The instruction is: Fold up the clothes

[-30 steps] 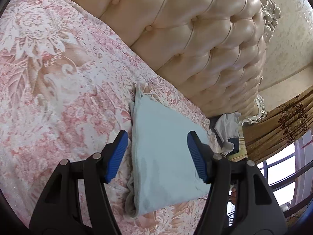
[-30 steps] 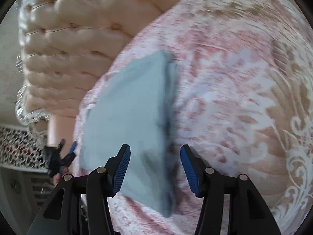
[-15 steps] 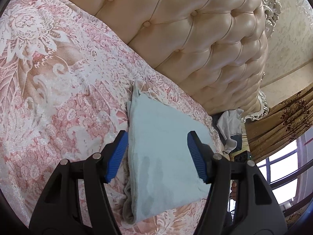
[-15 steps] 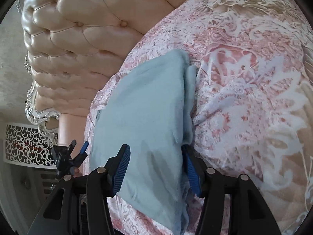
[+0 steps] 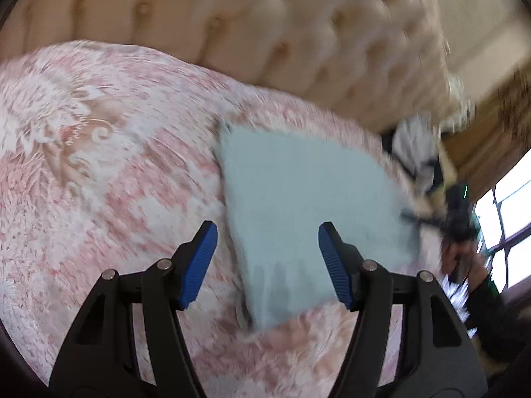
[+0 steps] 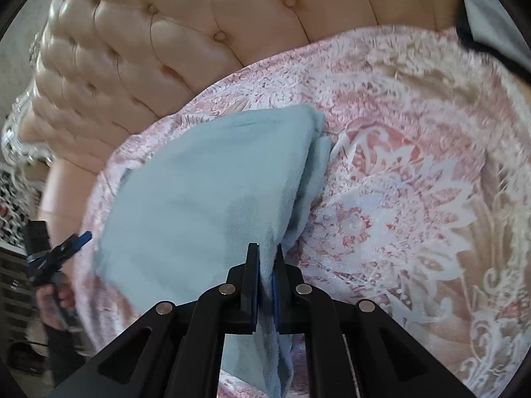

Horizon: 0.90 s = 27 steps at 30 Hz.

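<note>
Pale blue cloth, a folded garment (image 6: 212, 185), lies on the pink floral bedspread (image 6: 415, 179) in the middle of the right wrist view, its far corner close to the tufted beige headboard (image 6: 159, 33) that fills the upper left of that frame. The right gripper (image 6: 265, 265), at the lower centre, has just been closing, and its blue pads now pinch the near right edge of the garment, where several layers are stacked. At the left edge of this view a hand holds the other tool.

In the left wrist view, which is blurred, the same folded garment (image 5: 305, 212) sits right of centre on the bedspread (image 5: 99, 165), with the headboard (image 5: 265, 26) across the top. The left gripper (image 5: 268, 258) hangs above the cloth's near edge with its jaws standing apart, the pads not touching the fabric. At the right edge of the frame a crumpled grey-and-white garment (image 5: 415, 146) lies beside the bed, and a bright window (image 5: 507, 205) shows below it.
</note>
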Motion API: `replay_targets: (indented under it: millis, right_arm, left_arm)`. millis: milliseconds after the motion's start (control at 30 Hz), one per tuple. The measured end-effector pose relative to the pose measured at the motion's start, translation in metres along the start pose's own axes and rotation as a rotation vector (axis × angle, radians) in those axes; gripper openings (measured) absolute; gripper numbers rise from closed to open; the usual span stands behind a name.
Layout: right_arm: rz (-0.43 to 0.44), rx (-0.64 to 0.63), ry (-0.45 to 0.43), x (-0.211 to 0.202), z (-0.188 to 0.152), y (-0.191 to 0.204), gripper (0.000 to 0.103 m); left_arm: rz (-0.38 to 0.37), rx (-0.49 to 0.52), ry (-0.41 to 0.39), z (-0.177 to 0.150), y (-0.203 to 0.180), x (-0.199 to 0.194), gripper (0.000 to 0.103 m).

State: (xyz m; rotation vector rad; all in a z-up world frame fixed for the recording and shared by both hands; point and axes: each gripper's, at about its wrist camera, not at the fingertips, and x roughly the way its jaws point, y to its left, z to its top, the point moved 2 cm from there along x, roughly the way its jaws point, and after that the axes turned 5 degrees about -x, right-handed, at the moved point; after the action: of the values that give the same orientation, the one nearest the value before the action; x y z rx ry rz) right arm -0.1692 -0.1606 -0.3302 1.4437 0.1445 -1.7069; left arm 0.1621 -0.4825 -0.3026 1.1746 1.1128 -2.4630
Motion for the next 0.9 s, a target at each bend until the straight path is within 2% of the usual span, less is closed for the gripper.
replay_targets:
  millis: [33,100,133,267,467,567,700,800,900]
  right_arm:
    - [-0.017,-0.008,0.002,0.000,0.000,0.003,0.006]
    - [-0.049,-0.023,0.008,0.000,0.000,0.005,0.006]
    - [-0.066,-0.024,0.012,0.000,0.000,0.003,0.006]
    - [-0.126,-0.039,0.026,0.002,-0.001,0.001,0.006]
    - [-0.177,-0.072,0.054,0.012,0.001,-0.002,0.006]
    - [-0.207,-0.093,0.067,0.015,0.001,-0.001,0.006]
    - [-0.202,-0.079,0.077,0.017,0.002,-0.005,0.006]
    - [-0.198,-0.075,0.077,0.016,0.002,-0.005,0.006]
    - [-0.194,-0.071,0.078,0.015,0.001,-0.006,0.007]
  left_arm:
    - [0.019,0.019,0.030,-0.006,-0.003,0.008,0.066]
    - [-0.012,0.034,0.102,-0.015,-0.005,0.022,0.066]
    - [-0.025,0.046,0.112,-0.017,-0.008,0.024,0.066]
    - [-0.083,0.080,0.126,-0.021,-0.018,0.027,0.066]
    - [-0.091,0.162,0.137,-0.028,-0.030,0.027,0.066]
    - [-0.066,0.099,0.115,-0.020,-0.014,0.023,0.067]
    - [-0.092,0.032,0.044,-0.007,0.002,0.011,0.067]
    - [-0.136,-0.023,0.059,0.000,0.009,0.021,0.067]
    - [-0.140,-0.076,0.088,0.004,0.016,0.033,0.067]
